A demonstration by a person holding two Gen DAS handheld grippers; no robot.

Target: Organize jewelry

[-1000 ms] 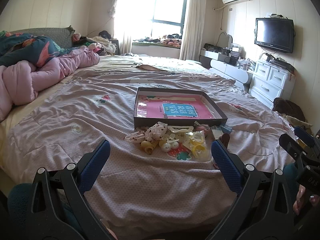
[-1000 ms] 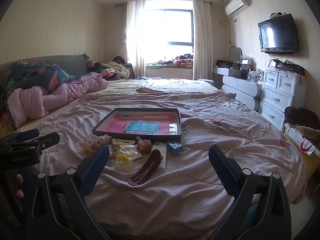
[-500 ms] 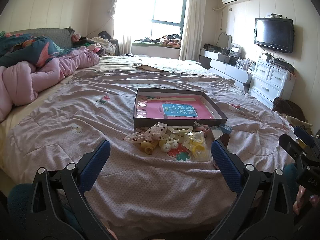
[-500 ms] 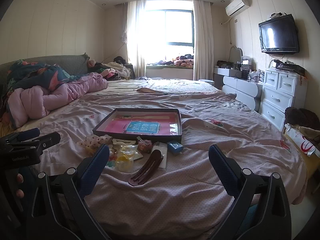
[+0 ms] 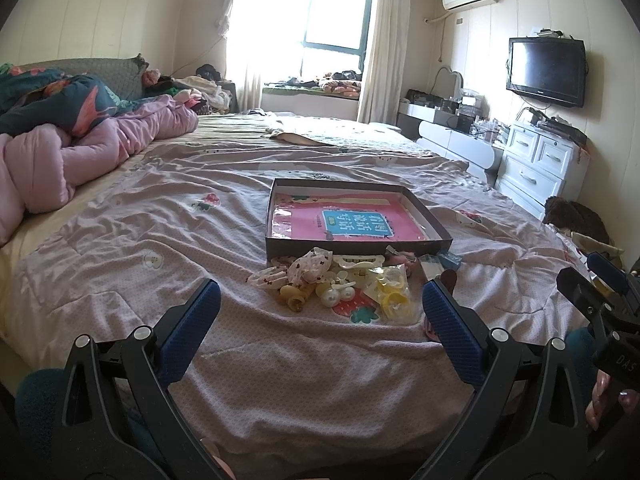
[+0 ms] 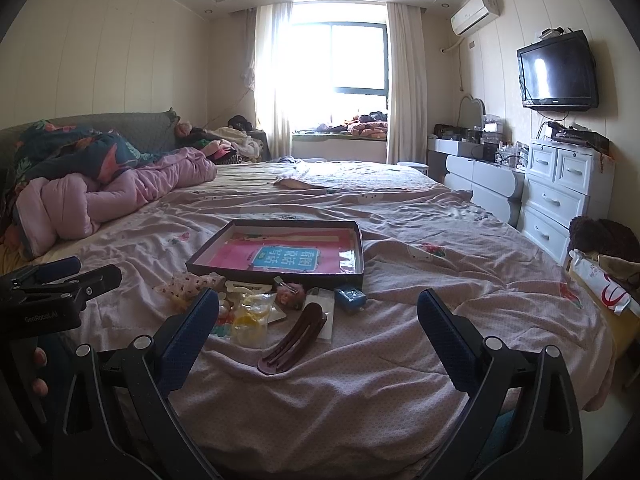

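A shallow dark box [image 5: 436,227] [image 6: 358,270] with a pink printed sheet inside lies on the bed. Just in front of it sits a heap of hair accessories [image 5: 332,284]: a spotted bow [image 5: 310,266], pearl clips [image 5: 335,296], a clear packet with yellow pieces [image 5: 394,296] [image 6: 252,316], a small blue box [image 6: 350,298]. A long brown hair clip [image 6: 290,340] lies nearest the right gripper. My left gripper [image 5: 320,312] hangs open short of the heap. My right gripper [image 6: 318,320] is open too, its fingers astride the brown clip's spot but nearer the camera.
The pink quilt-covered bed [image 5: 160,240] stretches away on all sides. Bundled pink and patterned bedding [image 5: 60,148] lies at the far left. White drawers [image 6: 560,196] and a wall TV [image 6: 558,72] stand to the right. Bags [image 6: 600,280] sit past the bed's right edge.
Both views have crept slightly forward toward the heap. Nothing on the bed has moved and both grippers stay open.
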